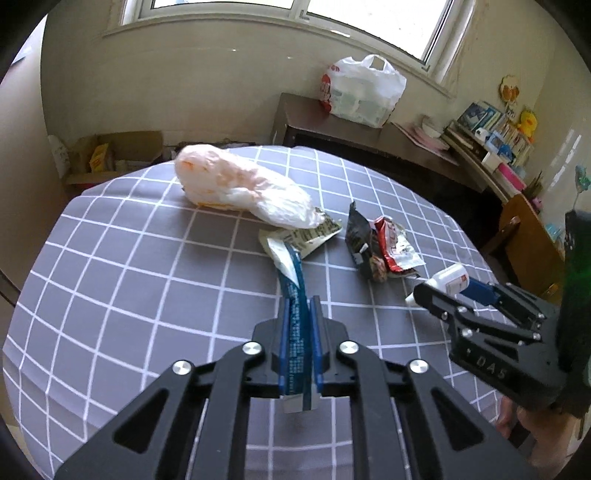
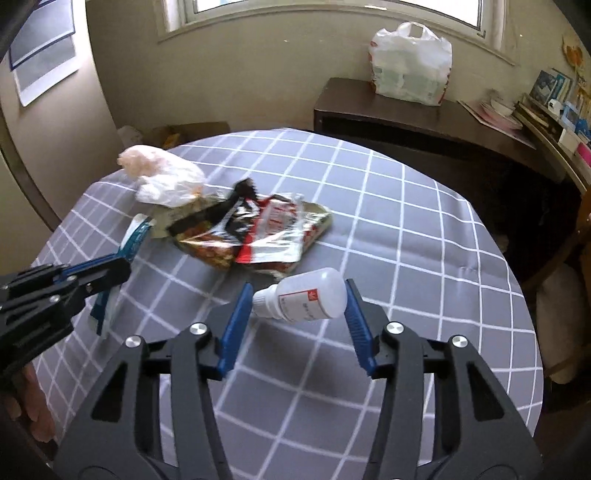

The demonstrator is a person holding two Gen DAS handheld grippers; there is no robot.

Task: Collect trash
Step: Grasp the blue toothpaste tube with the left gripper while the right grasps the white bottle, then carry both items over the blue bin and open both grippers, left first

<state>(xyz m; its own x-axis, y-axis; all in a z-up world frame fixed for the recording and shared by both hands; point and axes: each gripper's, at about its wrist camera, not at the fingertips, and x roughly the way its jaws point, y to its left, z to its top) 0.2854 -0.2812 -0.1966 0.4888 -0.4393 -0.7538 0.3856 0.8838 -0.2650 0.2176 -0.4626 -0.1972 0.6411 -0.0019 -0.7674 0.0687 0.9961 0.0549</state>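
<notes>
Grey checked tablecloth (image 1: 147, 280), dark side table (image 2: 406, 114) bearing white shopping bag (image 2: 412, 62)

window (image 1: 258, 7) daylit | beige wall (image 1: 184, 81) | dark sideboard (image 2: 406, 114) | cluttered bookshelf (image 1: 495, 136)

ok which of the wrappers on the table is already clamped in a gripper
The long blue wrapper: the left gripper is shut on it. The red and black snack wrappers and the pale printed one lie loose on the tablecloth.
</notes>
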